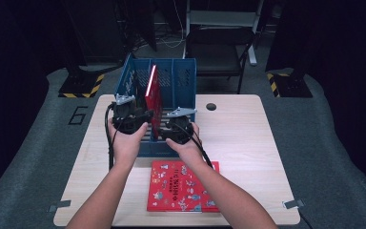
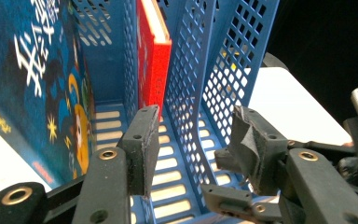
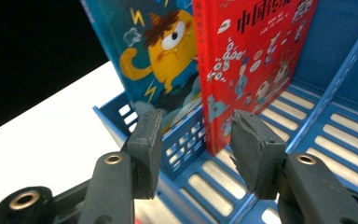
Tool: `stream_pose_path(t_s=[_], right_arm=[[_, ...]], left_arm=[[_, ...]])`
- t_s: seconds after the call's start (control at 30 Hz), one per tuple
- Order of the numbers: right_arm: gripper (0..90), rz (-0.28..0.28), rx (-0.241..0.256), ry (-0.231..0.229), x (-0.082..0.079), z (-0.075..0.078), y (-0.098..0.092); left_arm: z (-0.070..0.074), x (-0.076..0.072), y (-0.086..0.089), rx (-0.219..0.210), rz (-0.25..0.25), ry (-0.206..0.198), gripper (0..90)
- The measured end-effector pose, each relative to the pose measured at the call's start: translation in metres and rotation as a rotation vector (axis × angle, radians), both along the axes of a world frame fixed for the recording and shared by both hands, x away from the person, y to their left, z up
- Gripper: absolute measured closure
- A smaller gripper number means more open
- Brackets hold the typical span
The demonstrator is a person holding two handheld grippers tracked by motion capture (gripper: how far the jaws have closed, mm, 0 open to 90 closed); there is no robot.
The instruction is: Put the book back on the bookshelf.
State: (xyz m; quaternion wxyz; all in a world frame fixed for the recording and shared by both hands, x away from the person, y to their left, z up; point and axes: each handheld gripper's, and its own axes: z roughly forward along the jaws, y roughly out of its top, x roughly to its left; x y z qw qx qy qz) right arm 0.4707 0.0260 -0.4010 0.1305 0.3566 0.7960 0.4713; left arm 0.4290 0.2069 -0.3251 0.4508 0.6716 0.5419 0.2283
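Flat book: a red book point(image 1: 183, 186) lies cover-up on the table point(image 1: 248, 143) between your forearms, nearer you than both tongs and not touched by either

Your left tongs: your left gripper point(image 1: 129, 119) sits at the front left of the rack; in the left gripper view point(image 2: 191, 140) its jaws stand apart with nothing between them, straddling a slotted divider wall

Your right tongs: your right gripper point(image 1: 178, 129) sits at the front of the rack, just right of the upright book; in the right gripper view point(image 3: 193, 140) its jaws are apart, holding nothing, the rack's low front wall below the gap

Rack: the blue rack point(image 1: 186, 76) stands just ahead of both tongs, its compartments running away from you; its slotted floor point(image 3: 307, 116) shows past your right jaws

Upright red book: a second red book point(image 1: 153, 95) stands on edge in the rack between your two tongs; its lower corner point(image 3: 254, 70) comes down just beyond the gap of your right jaws, and past your left jaws you see its spine and page edge point(image 2: 154, 60)

Blue book: a blue picture book point(image 3: 163, 51) stands in the compartment left of the red one, close beside your left tongs point(image 2: 42, 93)

Far side: a dark chair point(image 1: 219, 47) stands behind the table, well beyond both tongs
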Motion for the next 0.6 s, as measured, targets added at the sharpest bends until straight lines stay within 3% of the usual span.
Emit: stream_pose_path(t_s=[0.43, 0.6], right_arm=[[47.5, 0.020, -0.026, 0.001, -0.028, -0.013, -0.018], [47.4, 0.047, -0.038, -0.023, -0.045, -0.016, -0.028]], left_arm=[[-0.022, -0.025, 0.011, 0.009, -0.048, -0.019, 48.6], [-0.032, -0.036, 0.017, 0.017, -0.111, -0.023, 45.0]])
